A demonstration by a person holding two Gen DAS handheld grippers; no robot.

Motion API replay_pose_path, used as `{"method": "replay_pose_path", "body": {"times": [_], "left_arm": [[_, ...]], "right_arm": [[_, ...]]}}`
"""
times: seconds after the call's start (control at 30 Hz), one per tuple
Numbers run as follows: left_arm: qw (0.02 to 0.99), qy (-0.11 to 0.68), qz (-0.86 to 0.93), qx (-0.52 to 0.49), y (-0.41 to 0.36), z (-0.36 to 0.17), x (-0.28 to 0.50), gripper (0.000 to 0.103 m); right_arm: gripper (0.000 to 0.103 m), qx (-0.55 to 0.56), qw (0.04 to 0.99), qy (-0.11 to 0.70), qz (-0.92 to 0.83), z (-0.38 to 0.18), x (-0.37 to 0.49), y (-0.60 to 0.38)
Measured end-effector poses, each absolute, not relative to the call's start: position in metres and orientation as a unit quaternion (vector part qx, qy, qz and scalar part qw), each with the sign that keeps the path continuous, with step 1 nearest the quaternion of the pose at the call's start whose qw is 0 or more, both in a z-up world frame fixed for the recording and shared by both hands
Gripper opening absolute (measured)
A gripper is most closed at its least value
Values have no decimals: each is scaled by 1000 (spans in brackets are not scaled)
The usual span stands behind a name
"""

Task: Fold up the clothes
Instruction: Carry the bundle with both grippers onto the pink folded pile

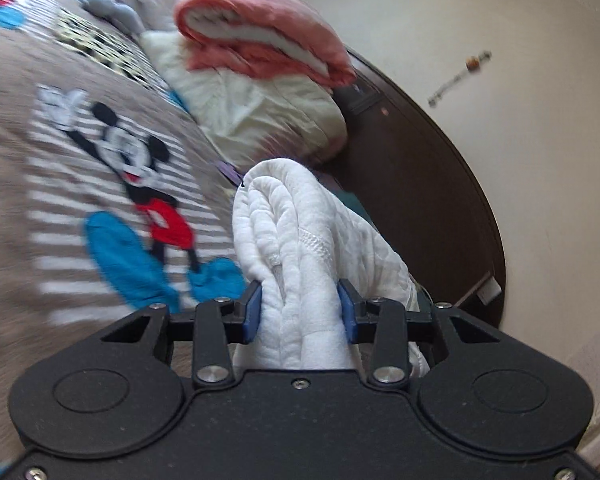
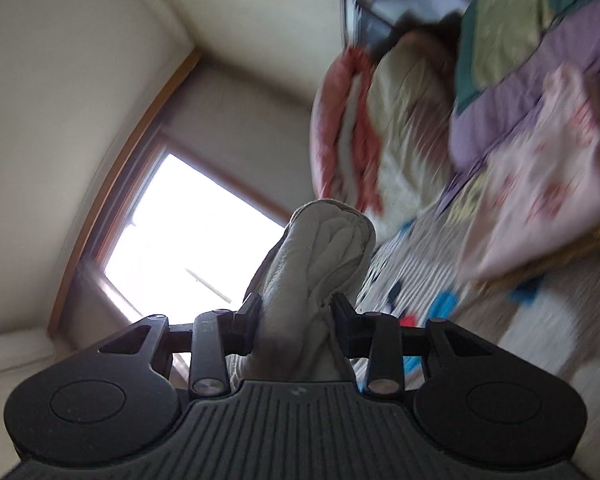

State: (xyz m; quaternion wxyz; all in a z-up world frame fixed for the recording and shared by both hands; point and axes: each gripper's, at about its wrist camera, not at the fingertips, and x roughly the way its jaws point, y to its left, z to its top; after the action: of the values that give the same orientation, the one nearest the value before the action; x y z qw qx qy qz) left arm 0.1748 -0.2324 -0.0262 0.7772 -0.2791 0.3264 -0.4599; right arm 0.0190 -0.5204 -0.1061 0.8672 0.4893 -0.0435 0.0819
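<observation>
A thick white garment (image 1: 300, 240) is bunched in folds between the blue pads of my left gripper (image 1: 302, 310), which is shut on it above the bed. In the right wrist view another bunch of the white garment (image 2: 320, 256) stands up between the dark pads of my right gripper (image 2: 296, 318), shut on it too. That view is tilted and blurred, with the window behind the cloth. How the two bunches join is out of sight.
The bed carries a brown cartoon-mouse cover (image 1: 80, 160). A folded pink blanket (image 1: 260, 28) lies on cream bedding (image 1: 268, 120) by the dark wooden headboard (image 1: 420, 184). A pile of purple, green and pink clothes (image 2: 540, 100) sits on the bed. A bright window (image 2: 188, 232) is at the left.
</observation>
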Motion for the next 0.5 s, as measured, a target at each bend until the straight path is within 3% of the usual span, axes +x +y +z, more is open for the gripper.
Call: {"method": "replay_pose_path", "body": {"times": [0.5], "left_arm": [[714, 373, -556, -204, -432, -49, 252, 37]], "right_arm": [[39, 525, 829, -166, -101, -147, 13, -611]]}}
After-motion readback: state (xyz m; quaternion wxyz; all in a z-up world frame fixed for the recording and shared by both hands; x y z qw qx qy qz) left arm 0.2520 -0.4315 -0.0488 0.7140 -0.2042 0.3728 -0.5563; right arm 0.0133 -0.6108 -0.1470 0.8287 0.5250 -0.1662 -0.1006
